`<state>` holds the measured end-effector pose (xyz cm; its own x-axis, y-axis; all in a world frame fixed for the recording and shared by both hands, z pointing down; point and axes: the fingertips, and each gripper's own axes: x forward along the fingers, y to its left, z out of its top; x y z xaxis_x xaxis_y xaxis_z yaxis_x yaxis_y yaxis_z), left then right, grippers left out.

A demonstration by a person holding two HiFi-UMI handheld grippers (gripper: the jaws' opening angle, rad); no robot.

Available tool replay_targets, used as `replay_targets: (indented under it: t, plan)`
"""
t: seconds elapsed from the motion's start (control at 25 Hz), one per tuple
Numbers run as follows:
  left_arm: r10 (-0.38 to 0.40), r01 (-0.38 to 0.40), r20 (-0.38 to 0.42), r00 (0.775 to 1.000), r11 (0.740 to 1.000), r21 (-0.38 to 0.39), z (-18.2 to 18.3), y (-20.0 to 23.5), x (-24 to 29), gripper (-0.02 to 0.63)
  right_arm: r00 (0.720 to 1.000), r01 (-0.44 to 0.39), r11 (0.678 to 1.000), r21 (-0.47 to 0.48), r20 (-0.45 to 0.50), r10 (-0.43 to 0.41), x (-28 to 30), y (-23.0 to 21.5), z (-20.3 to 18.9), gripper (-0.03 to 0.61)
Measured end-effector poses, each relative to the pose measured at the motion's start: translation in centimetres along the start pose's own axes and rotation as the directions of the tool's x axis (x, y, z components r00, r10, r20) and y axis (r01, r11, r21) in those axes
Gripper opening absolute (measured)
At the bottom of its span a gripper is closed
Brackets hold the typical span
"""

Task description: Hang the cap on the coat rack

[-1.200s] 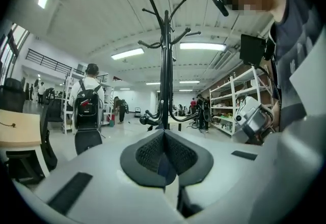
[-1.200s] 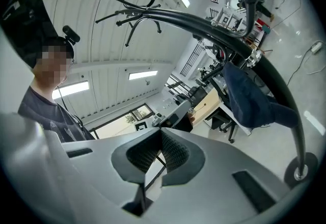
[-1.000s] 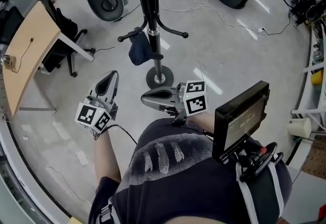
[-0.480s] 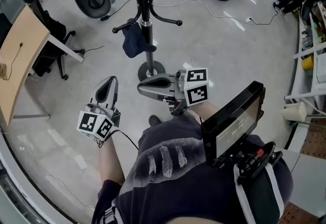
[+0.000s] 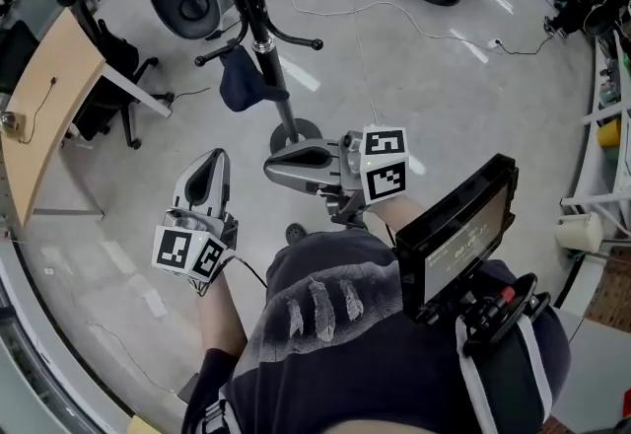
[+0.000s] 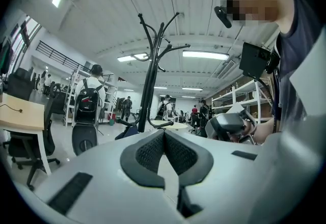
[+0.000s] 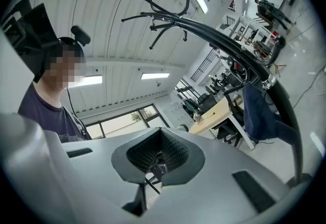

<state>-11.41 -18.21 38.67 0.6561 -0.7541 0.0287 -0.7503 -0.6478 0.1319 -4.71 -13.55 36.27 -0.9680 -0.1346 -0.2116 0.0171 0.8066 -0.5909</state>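
Two closed, empty tools frame a job that looks finished. The left hand-held gripper [image 5: 208, 164] and the right hand-held gripper [image 5: 274, 167] hang at waist height in front of the person, each with its jaws pressed together and nothing between them, as both gripper views confirm.

The navy cap [image 5: 240, 91] is not in either grip. It hangs from a low hook on the black coat rack [image 5: 258, 36], on the side of the pole that faces the wooden tabletop [image 5: 47, 102], well above the grey floor [image 5: 444, 97] and apart from both tools.

From the head view the cap lies ahead of both tools, beyond their tips and a little to the picture's left of the pole. The left hand-held gripper points roughly toward it; its own view puts the cap [image 6: 125, 133] just left of the jaw line, beside the coat rack [image 6: 151, 80]. The right hand-held gripper lies crosswise, its tip aimed at the picture's left near the rack's round base [image 5: 294, 134]; in its own view the cap [image 7: 261, 116] sits off to the right of the jaws, under the coat rack [image 7: 224, 45]. Neither tip is clearly nearer, but the left looks better lined up should the cap need a nudge.

The cap droops as a soft, dark, folded pouch, its long axis running down from the hook; the brim cannot be made out.
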Motion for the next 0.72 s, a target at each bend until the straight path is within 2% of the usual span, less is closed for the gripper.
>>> replay_targets:
  t: [0.28, 0.48, 0.72]
  plan:
    - [0.029, -0.028, -0.035, 0.999, 0.999, 0.017, -0.6, -8.3, 2.4, 0.006, 0.999, -0.047, 0.998, 0.035, -0.010, 0.048, -7.3, 2.4, 0.0, 0.005]
    - [0.096, -0.096, -0.058, 0.994, 0.995, 0.005, -1.6, -9.6, 2.0, 0.006, 0.996, -0.089, 0.994, 0.070, -0.027, 0.091, -8.8, 2.4, -0.7, 0.005]
    - [0.169, -0.171, -0.126, 0.977, 0.985, -0.004, -2.7, -12.7, -0.1, 0.006, 0.987, -0.145, 0.979, 0.144, -0.049, 0.153, -9.3, 3.5, -1.6, 0.005]
